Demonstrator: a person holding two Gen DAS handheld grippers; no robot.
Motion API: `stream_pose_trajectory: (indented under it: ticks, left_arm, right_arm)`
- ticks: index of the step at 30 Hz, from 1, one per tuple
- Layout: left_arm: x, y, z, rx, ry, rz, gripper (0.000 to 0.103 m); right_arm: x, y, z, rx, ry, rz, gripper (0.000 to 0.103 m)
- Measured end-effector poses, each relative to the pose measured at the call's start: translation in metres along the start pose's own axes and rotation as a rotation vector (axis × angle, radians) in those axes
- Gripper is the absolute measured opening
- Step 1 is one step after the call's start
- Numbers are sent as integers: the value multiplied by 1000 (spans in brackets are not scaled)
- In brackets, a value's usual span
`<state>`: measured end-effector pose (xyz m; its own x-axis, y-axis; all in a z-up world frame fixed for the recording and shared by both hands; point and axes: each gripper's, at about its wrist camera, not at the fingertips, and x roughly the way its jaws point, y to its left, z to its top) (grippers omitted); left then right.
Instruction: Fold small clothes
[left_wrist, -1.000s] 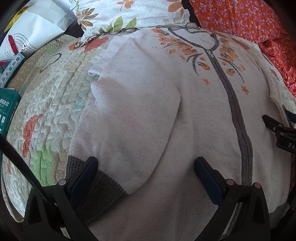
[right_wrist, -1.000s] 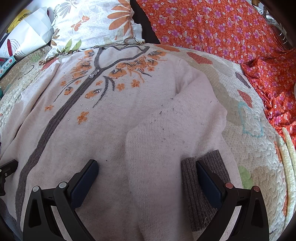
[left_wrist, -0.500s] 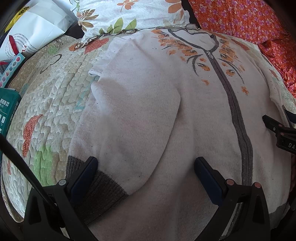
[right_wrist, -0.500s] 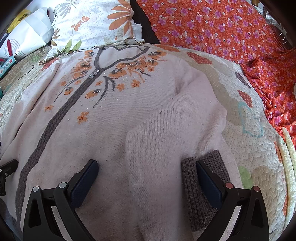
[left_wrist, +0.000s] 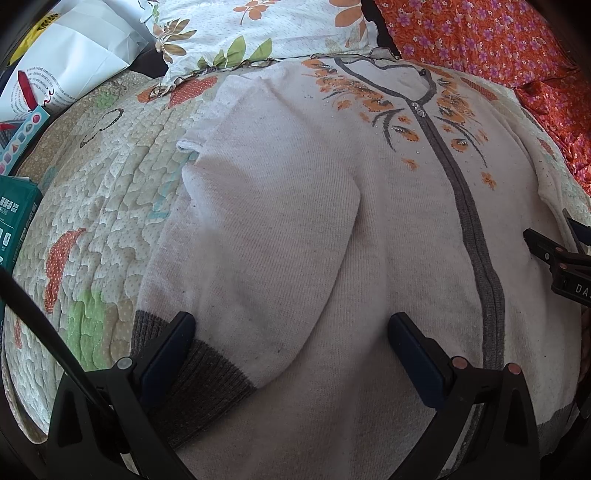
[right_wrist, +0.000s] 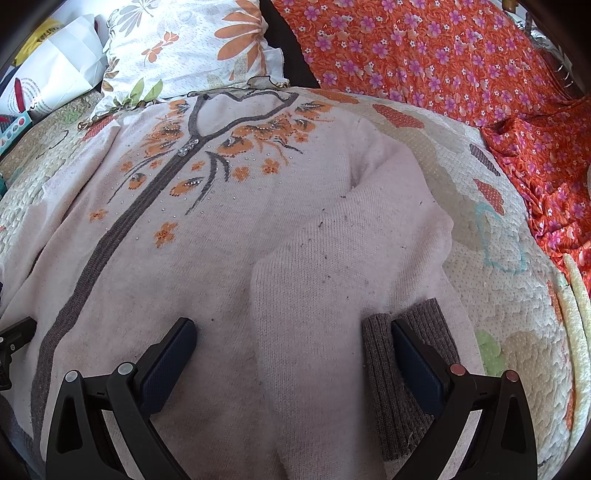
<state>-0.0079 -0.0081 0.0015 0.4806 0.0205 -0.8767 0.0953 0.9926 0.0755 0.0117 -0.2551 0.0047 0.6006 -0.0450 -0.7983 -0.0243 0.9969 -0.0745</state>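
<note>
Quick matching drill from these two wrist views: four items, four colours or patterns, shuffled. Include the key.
Items:
1. knitted cardigan body
2. ribbed sleeve cuff
3. draped sheet at the far right
4. quilted bedspread

Colours or patterns:
A. dark grey
B. orange with purple flowers
C. pale pink with a grey centre placket
D. cream with orange and green patches

Pairs: 1-C, 2-A, 3-B, 4-D

Matt knit cardigan (left_wrist: 388, 240) on a quilt (left_wrist: 110, 206), probably cotton
</note>
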Motion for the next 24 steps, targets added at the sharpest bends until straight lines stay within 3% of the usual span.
stream_pose_trajectory:
  ticks: [3,4,6,8,10,12,14,17,19,20,21,22,24]
  left_arm:
    - [-6,3,2,13,23,-41,101]
    - [-9,4,3,11,16,-51,92]
    - [-25,15,6,-18,-33,-104,82]
    - [-45,41,12,-84,-112,-139,81]
    - [-54,67,14,-162,-155,-112,81]
    - [-50,97,13,-255,-142,-76,81]
    - [-38,116,9,-323,-90,-86,81]
    - [-12,121,0,-346,6,-211,74]
    - [-11,110,-2,-305,6,-220,60]
    - [-12,102,-2,-259,-6,-200,47]
    - [-13,94,0,-208,-5,-166,14]
    - [-14,93,2,-196,-8,-142,8]
    - [-22,101,4,-248,-29,-128,8]
  right_arm:
    - [3,0,4,2,-7,3,103]
    - [-1,0,2,2,-7,3,103]
    - [-1,-1,3,0,-8,1,103]
    - [0,0,3,2,-11,3,103]
    - [1,1,2,3,-11,4,103]
    - [1,0,3,3,-12,4,103]
    - [1,-1,4,1,-3,2,103]
    - [1,0,4,-2,1,-4,103]
    - [2,0,4,-5,6,-8,103]
    - [2,0,4,-5,5,-7,103]
    - [2,0,4,-4,2,-6,103]
    - [2,0,4,-4,1,-7,103]
    - [2,-1,4,-3,0,-4,103]
